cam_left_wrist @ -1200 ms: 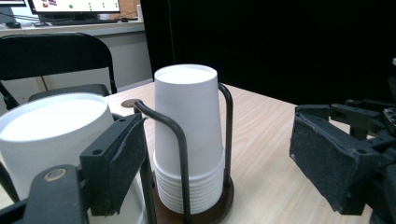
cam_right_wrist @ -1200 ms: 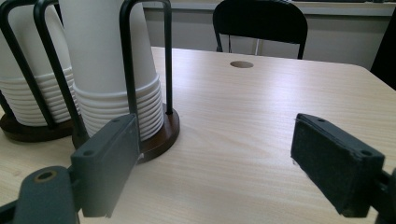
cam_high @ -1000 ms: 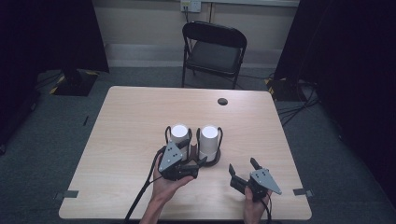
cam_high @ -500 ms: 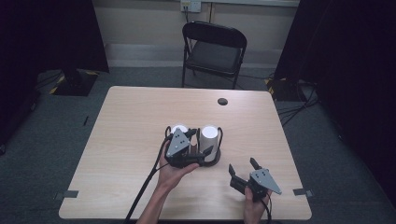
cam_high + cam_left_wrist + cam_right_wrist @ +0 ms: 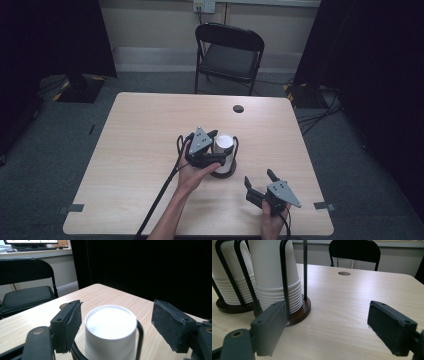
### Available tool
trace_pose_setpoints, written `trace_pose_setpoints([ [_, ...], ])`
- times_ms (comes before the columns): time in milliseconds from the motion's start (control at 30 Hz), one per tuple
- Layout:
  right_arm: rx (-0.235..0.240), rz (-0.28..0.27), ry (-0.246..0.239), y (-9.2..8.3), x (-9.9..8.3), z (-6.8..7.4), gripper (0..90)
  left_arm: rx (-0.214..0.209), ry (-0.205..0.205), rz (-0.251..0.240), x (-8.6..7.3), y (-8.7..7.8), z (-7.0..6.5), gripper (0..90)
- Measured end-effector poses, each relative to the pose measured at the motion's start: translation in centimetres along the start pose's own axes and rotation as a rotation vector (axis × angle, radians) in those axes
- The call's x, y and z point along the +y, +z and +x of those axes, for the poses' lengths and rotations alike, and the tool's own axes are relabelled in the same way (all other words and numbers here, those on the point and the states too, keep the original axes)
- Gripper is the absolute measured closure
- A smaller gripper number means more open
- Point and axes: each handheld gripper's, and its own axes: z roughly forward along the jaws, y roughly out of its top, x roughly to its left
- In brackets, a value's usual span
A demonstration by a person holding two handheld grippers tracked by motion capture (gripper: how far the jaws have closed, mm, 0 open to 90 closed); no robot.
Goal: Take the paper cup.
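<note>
Stack of white paper cups [image 5: 110, 332] in black wire holder [image 5: 140, 340], mid-table; left tool [image 5: 117, 322] closing around it, pads not yet touching. Light, crushable: grip gently below rim. Right tool [image 5: 332, 325] open, empty.

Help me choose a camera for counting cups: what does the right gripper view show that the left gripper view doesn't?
Right gripper view: the nested rims of the near paper cup stack and of a second stack, the wire holder and its dark round base. Left gripper view: the top cup, flat end up, between the jaws of the left hand-held gripper, which have just been closing and do not yet clamp it. Shared: the wooden table and the black folding chair.
</note>
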Motion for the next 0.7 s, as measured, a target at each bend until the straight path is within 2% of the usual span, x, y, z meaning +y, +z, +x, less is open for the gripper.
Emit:
trace_pose_setpoints([
  [333,0.0,0.001,0.002,0.0,0.0,0.0,15.3,0.005,-0.005,0.029,-0.5,1.1,0.4,25.6],
  [400,0.001,0.001,0.002,0.0,0.0,0.0,15.3,0.019,0.004,0.03,-0.6,1.2,0.3,29.8],
  [700,0.002,0.003,0.004,0.1,0.0,0.0,15.3,0.018,0.025,0.035,-0.6,1.5,0.1,28.6],
])
